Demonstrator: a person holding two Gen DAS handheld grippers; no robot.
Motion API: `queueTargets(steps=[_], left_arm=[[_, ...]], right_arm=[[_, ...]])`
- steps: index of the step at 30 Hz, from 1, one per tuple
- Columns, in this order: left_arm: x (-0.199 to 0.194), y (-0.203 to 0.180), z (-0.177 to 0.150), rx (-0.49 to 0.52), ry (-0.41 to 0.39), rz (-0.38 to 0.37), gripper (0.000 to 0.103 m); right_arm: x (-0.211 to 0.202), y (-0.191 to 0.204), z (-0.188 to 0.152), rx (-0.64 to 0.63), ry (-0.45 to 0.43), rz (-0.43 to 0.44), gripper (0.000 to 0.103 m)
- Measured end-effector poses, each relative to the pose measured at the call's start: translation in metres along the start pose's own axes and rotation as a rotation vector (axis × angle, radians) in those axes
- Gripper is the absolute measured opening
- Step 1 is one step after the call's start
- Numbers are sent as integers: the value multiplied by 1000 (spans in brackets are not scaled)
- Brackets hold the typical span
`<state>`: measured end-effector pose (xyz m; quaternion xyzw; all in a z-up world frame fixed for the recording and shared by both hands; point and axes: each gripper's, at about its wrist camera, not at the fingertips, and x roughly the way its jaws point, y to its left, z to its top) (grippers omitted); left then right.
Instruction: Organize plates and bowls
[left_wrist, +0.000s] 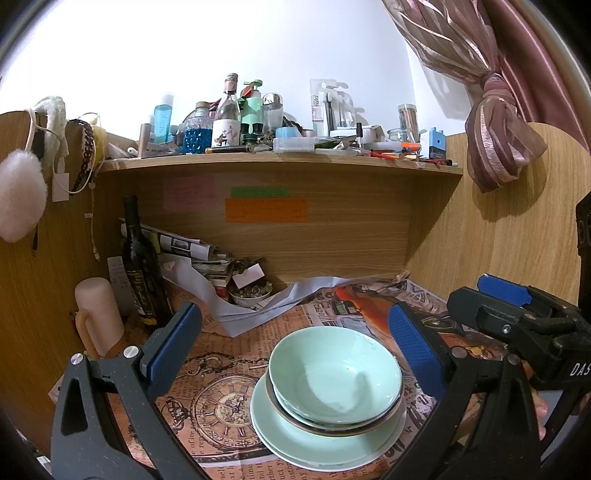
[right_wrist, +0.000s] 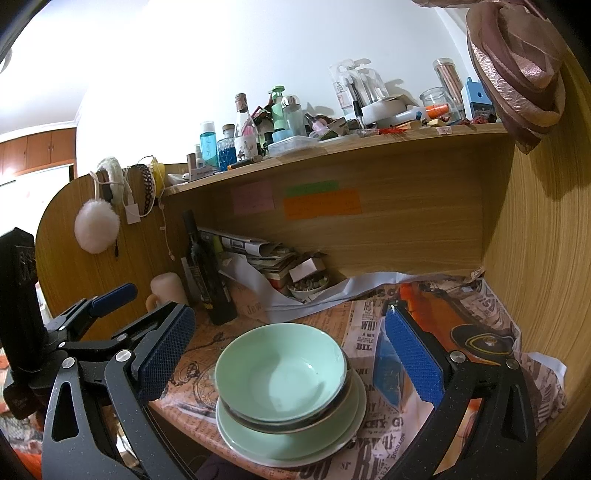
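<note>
1. Claws first: the left gripper (left_wrist: 295, 354) is spread wide with nothing between its blue pads (left_wrist: 173, 347). The right gripper (right_wrist: 291, 354) is spread just as wide, also pinching nothing.
2. Dishes sit in one stack at the front of the desk: a mint green bowl (left_wrist: 334, 373) nested in another bowl with a dark rim (left_wrist: 332, 428), all on pale green plates (left_wrist: 295, 446). In both wrist views the stack lies between the fingers and a bit beyond the tips, apart from every pad.
3. Left side is pretty cramped: a cream mug (left_wrist: 99, 314) and a dark wine bottle (left_wrist: 138, 266) stand against the wooden side panel, with a pile of newspapers (left_wrist: 192, 251) and a small dish of bits (left_wrist: 251, 293) behind.
4. Middle back, the newspaper-print desk cover (left_wrist: 221, 369) is bare between the stack and a loose white sheet (left_wrist: 258, 306).
5. Right of the stack there's open cover up to the wooden wall (right_wrist: 535, 277). The plates come near the desk's front edge (right_wrist: 192, 417), so not much room that way.
6. Overhead, a cluttered shelf (left_wrist: 280, 164) hangs over the back.
</note>
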<state>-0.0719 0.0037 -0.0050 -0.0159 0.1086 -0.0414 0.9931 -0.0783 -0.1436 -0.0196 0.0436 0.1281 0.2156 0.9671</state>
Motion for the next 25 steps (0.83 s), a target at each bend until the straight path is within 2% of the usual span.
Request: queueTargets(steps=[25], left_arm=[[16,5,-3,-22,49,-33,103]], right_arm=[[11,-9,-2,30,31,-24,103]])
